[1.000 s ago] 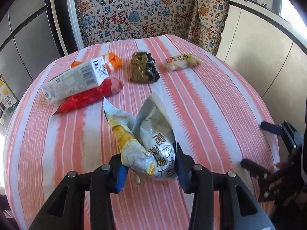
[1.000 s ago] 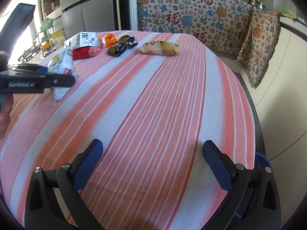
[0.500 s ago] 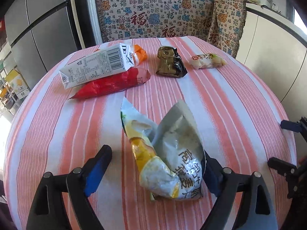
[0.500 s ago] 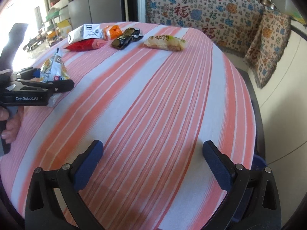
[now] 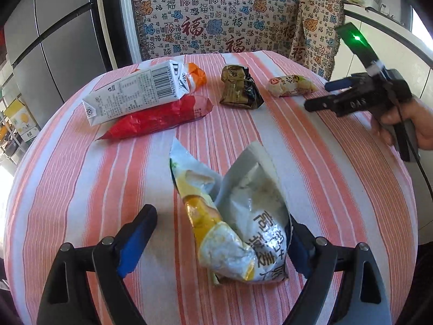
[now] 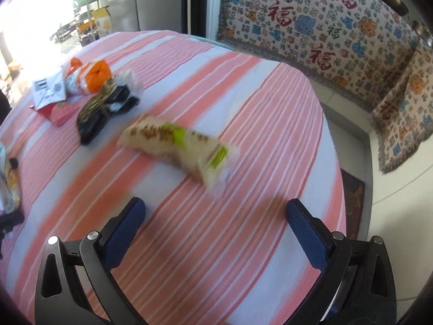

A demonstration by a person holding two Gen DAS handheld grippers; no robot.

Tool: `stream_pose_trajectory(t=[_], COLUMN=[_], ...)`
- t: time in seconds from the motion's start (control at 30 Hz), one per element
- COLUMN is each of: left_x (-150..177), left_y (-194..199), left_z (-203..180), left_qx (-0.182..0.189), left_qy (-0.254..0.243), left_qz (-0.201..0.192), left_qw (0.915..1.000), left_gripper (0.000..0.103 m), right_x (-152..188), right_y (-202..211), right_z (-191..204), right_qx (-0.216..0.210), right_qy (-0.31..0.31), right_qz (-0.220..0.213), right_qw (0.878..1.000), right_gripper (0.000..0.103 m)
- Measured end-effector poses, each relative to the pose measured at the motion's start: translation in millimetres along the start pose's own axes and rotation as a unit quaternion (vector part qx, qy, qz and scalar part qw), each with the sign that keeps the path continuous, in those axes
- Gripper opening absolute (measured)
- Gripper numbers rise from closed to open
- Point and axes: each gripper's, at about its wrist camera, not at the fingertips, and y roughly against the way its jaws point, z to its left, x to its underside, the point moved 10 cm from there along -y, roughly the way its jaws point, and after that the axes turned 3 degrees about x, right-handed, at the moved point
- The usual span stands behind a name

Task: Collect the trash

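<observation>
A crumpled silver and yellow snack bag [image 5: 238, 224] lies on the striped table between the jaws of my left gripper [image 5: 219, 233], which is open; the bag leans against the right finger. Farther off lie a white milk carton [image 5: 135, 94], a red wrapper [image 5: 159, 116], an orange wrapper [image 5: 196, 77], a dark gold wrapper [image 5: 239, 89] and a pale snack packet [image 5: 292, 85]. My right gripper [image 6: 216, 219] is open and empty, just short of the pale packet [image 6: 178, 146]. It also shows in the left wrist view [image 5: 351, 94].
The round table [image 5: 81, 189] has a red and white striped cloth. A patterned fabric-covered bench [image 5: 216, 19] stands behind it. A fridge [image 5: 54, 40] is at the far left. The table edge [image 6: 335, 162] drops off to the right.
My left gripper let go of the silver bag and opened wide; the bag now rests on the table. My right gripper moved forward across the table toward the pale packet.
</observation>
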Motion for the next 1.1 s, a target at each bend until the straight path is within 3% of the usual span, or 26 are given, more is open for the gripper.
stream_pose_trajectory(t=[0.13, 0.2, 0.27, 0.3, 0.47, 0.63, 0.8, 0.9, 0.97, 1.1], left_x=[0, 0, 0, 0, 0, 0, 4, 13, 19, 26], left_y=[0, 0, 0, 0, 1, 1, 4, 12, 18, 26], left_z=[-1, 0, -1, -1, -1, -1, -4, 5, 13, 22], left_qx=[0.001, 0.0, 0.0, 0.0, 0.0, -0.002, 0.015, 0.024, 0.032, 0.05], left_qy=[0.001, 0.001, 0.002, 0.002, 0.002, 0.004, -0.023, -0.031, -0.032, -0.047], left_qz=[0.0, 0.0, 0.0, 0.0, 0.0, 0.001, 0.005, 0.004, 0.003, 0.004], left_qw=[1.0, 1.0, 1.0, 1.0, 1.0, 1.0, 0.9996, 0.9992, 0.999, 0.9976], left_gripper=[0.09, 0.09, 0.09, 0.09, 0.09, 0.09, 0.09, 0.09, 0.09, 0.09], right_x=[-23, -27, -27, -24, 7, 61, 98, 108, 111, 112], right_y=[-10, -6, 0, 4, 26, 62, 88, 97, 99, 98], right_z=[9, 17, 22, 24, 35, 58, 106, 128, 134, 133], right_qx=[-0.013, -0.038, -0.062, -0.069, -0.052, -0.046, -0.056, -0.057, -0.056, -0.059], right_qy=[0.03, 0.036, 0.023, 0.016, -0.016, -0.095, -0.121, -0.114, -0.113, -0.098], right_qz=[-0.011, -0.015, -0.007, -0.003, 0.026, 0.047, 0.011, -0.02, -0.029, -0.011], right_qw=[0.999, 0.999, 0.998, 0.997, 0.998, 0.993, 0.991, 0.992, 0.992, 0.993], right_gripper=[0.099, 0.077, 0.033, 0.029, 0.028, 0.028, 0.032, 0.043, 0.056, 0.066])
